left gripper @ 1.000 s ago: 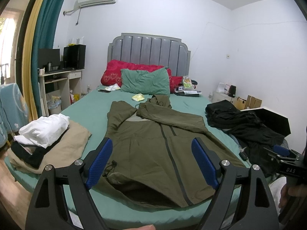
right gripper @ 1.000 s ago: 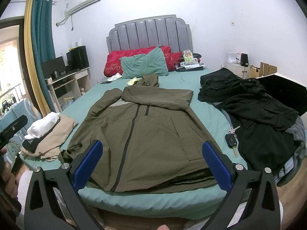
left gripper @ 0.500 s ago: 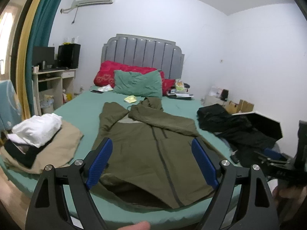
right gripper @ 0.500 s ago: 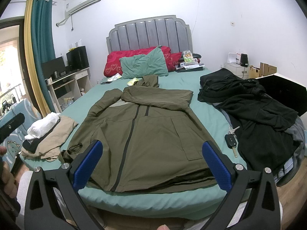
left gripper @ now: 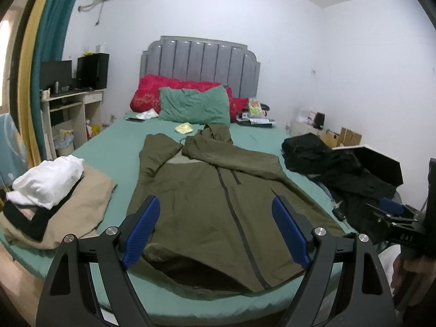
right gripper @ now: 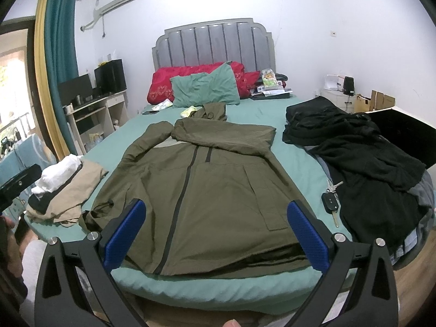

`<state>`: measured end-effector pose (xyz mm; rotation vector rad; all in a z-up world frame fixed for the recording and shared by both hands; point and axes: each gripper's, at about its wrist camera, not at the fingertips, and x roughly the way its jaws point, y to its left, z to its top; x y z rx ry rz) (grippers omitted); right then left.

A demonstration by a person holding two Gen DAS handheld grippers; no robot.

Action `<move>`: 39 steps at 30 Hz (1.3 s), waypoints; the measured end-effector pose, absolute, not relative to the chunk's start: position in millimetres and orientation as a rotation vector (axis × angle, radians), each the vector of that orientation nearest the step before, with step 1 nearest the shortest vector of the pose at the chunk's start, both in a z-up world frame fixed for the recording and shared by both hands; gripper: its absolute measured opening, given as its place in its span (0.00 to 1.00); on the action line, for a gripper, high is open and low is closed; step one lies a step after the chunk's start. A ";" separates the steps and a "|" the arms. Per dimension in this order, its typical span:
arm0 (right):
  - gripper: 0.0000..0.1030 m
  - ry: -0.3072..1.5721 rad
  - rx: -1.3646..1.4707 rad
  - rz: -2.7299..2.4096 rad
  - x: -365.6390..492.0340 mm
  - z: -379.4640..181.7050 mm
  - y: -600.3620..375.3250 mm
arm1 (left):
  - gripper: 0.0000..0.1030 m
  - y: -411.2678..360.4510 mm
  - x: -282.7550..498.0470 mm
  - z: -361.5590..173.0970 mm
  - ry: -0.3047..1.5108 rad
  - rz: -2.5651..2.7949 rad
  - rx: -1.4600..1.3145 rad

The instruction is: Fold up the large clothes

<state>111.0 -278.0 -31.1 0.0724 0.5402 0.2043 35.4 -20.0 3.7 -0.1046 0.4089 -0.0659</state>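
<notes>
Swinging leftward, the left claw (spread, empty) recentres on the jacket; right claw spread at six o'clock.

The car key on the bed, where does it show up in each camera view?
Left wrist: car key at right, mostly hidden, between the olive jacket and the black clothes.
Right wrist: car key in plain view, right of the jacket's hem.
Shared landmark: grey headboard.

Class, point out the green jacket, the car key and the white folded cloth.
green jacket (right gripper: 207,190): right wrist view, front panel beside the zip.
car key (right gripper: 330,202): right wrist view, black fob.
white folded cloth (left gripper: 49,181): left wrist view, top surface.
</notes>
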 end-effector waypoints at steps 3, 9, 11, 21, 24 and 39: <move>0.99 0.547 0.060 0.202 126.2 -36.0 -273.0 | 0.84 -12.1 47.8 2.8 0.404 -0.071 -0.104; 0.99 0.558 0.040 0.197 167.1 -37.7 -262.4 | 0.84 -1.7 92.2 -2.3 0.433 -0.067 -0.088; 0.99 0.561 0.027 0.194 185.4 -37.9 -257.7 | 0.84 3.5 107.9 -3.6 0.434 -0.065 -0.084; 0.99 0.593 -0.013 0.189 268.9 -52.6 -235.7 | 0.84 27.4 196.2 -23.6 0.483 -0.061 -0.073; 0.99 0.612 -0.037 0.199 299.8 -61.4 -223.9 | 0.84 37.5 228.7 -31.3 0.484 -0.050 -0.058; 0.99 0.768 -0.124 0.290 452.1 -134.9 -159.5 | 0.84 139.8 351.4 -103.3 0.622 0.148 -0.182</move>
